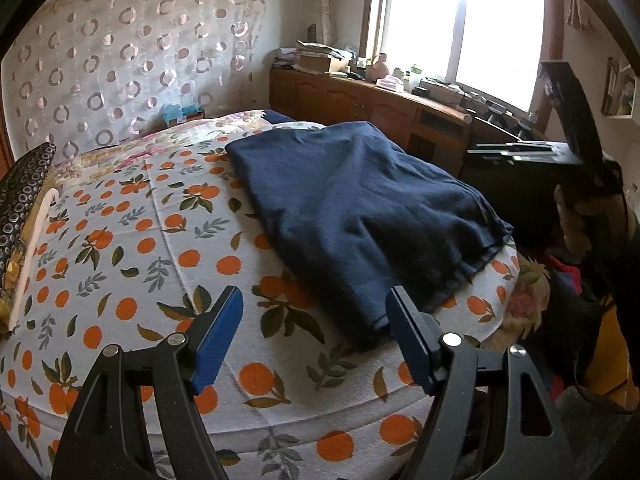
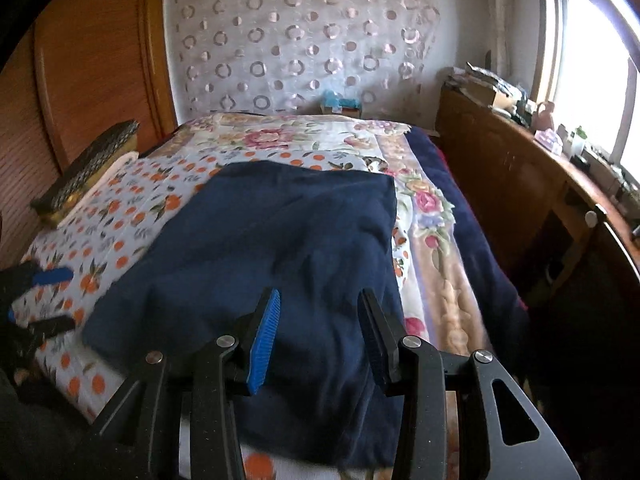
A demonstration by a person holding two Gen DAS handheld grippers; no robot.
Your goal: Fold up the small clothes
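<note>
Folding looks partly done: the navy garment [image 2: 280, 264] lies flat on the bed [image 1: 132, 240], just ahead of the right hand-held gripper [image 2: 320, 332], whose jaws are parted with nothing between them. The left hand-held gripper [image 1: 316, 332] is released too, beside the cloth's near corner. Its long axis runs away from both grippers toward the headboard. Next, I think, comes gripping the near edge for another fold.

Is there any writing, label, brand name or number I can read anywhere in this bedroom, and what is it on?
No readable text in either view.
Stacked papers and boxes on the long wooden cabinet: any print too small and blurred.
Small bottles and jars by the window: labels unreadable.
Folded navy blue garment: no tag or print visible.
</note>
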